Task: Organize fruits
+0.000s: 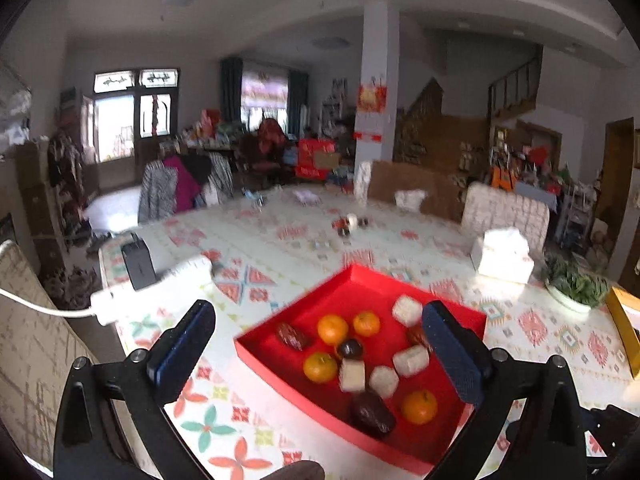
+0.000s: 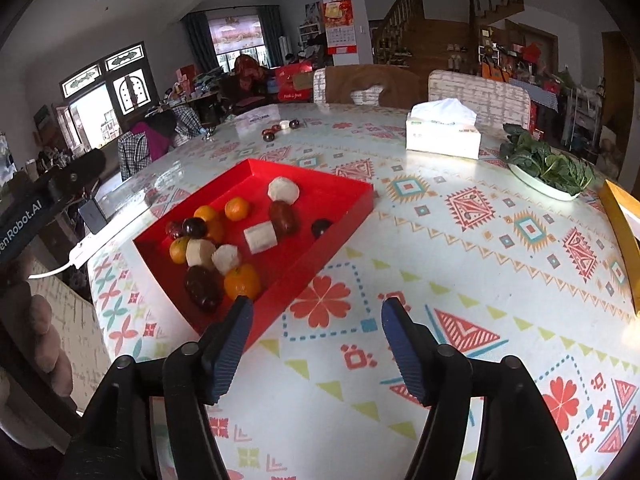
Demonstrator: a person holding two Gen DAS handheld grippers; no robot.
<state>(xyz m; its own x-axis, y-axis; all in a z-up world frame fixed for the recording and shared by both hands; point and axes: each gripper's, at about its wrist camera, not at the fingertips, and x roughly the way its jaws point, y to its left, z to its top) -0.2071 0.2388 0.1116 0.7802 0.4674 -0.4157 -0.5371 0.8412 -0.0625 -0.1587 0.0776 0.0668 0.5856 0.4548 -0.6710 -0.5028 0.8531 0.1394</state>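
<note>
A red tray point(image 1: 356, 280) point(image 2: 352, 208) sits on the patterned table. It holds several oranges point(image 1: 333, 329) point(image 2: 242, 280), white foam-wrapped fruits point(image 1: 407, 310) point(image 2: 283, 189) and dark red fruits point(image 1: 372, 410) point(image 2: 284, 217). My left gripper point(image 1: 318, 354) is open and empty, above the tray's near left part. My right gripper point(image 2: 318, 336) is open and empty, over the tablecloth just right of the tray's near corner. A few more small fruits point(image 2: 276, 130) point(image 1: 350, 224) lie far back on the table.
A white tissue box point(image 2: 442, 134) point(image 1: 502, 254) and a dish of green leaves point(image 2: 544, 170) point(image 1: 574, 286) stand right of the tray. A yellow box edge point(image 2: 622, 232) is at far right. A white power strip point(image 1: 152, 284) and a dark adapter point(image 1: 138, 262) lie at the table's left edge.
</note>
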